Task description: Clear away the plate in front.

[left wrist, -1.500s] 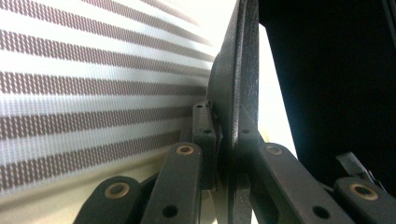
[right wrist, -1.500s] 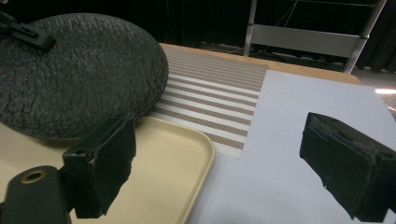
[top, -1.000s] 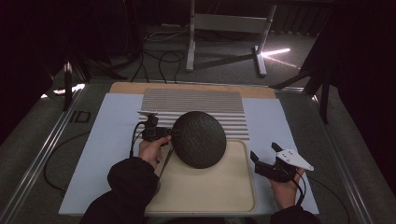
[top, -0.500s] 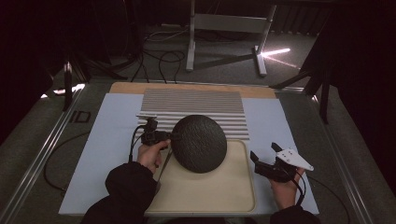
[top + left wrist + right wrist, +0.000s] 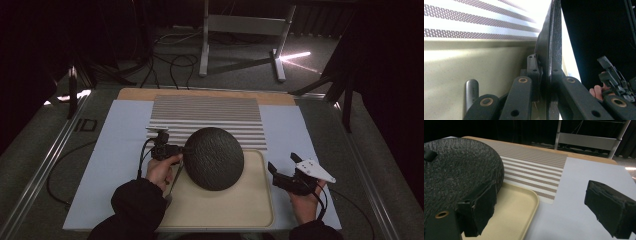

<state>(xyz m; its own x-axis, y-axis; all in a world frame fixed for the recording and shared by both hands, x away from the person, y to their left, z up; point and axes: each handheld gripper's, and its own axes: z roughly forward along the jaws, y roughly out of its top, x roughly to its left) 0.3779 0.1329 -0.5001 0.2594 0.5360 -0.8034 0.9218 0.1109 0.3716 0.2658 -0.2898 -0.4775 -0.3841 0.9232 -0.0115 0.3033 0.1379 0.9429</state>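
A dark, rough-textured round plate (image 5: 214,157) hangs tilted over the far part of a beige tray (image 5: 250,210). My left gripper (image 5: 184,149) is shut on its left rim. In the left gripper view the plate (image 5: 554,37) stands edge-on between the closed jaws of the left gripper (image 5: 546,65). My right gripper (image 5: 282,162) is open just right of the tray, held low over the pale sheet, apart from the plate. In the right gripper view its jaws stand wide apart around the right gripper midpoint (image 5: 544,205), with the plate (image 5: 459,167) at the left.
A brown-and-white striped mat (image 5: 210,115) lies beyond the tray on a pale blue sheet (image 5: 115,150). A small metal handle (image 5: 471,92) lies on the tray under the plate. Cables and a metal stand (image 5: 240,30) sit beyond the table's far edge.
The left gripper has carried the plate slightly nearer and lower over the tray. The right gripper has stayed put.
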